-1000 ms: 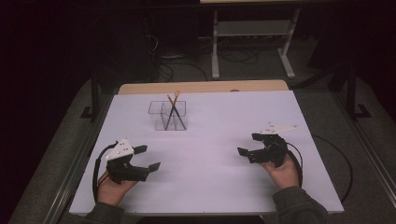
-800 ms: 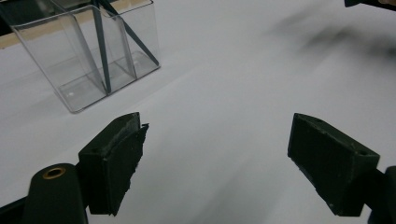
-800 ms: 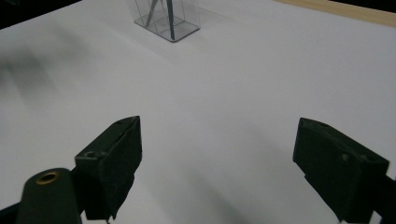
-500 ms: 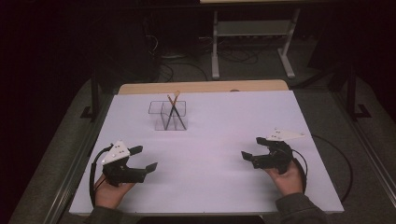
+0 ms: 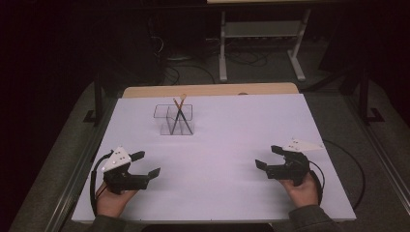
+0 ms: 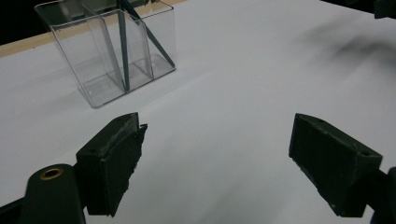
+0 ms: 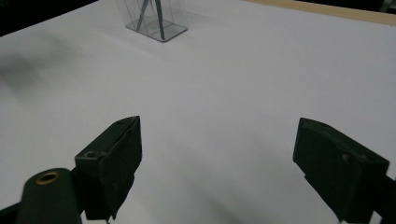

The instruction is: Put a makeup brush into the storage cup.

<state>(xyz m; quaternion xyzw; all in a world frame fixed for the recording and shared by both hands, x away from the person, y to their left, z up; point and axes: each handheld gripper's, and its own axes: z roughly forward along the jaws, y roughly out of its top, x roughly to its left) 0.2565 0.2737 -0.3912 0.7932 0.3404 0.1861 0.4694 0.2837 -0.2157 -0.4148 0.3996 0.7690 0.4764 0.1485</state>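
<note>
The clear holder (image 5: 177, 120) with two crossed pencils (image 5: 178, 112) is standing far up the counter (image 5: 241, 145), ahead-right of the left claw (image 5: 145, 164), the nearer one; both it and the right claw (image 5: 267, 157) are gaping wide, gripping nothing.

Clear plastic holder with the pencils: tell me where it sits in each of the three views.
High view: the clear holder stands at the far left-centre of the white table, with the pencils crossed inside.
Left gripper view: the holder is at the upper left, above the left finger.
Right gripper view: it is at the top edge, left of centre.
Shared landmark: the table's wooden far edge.
</note>
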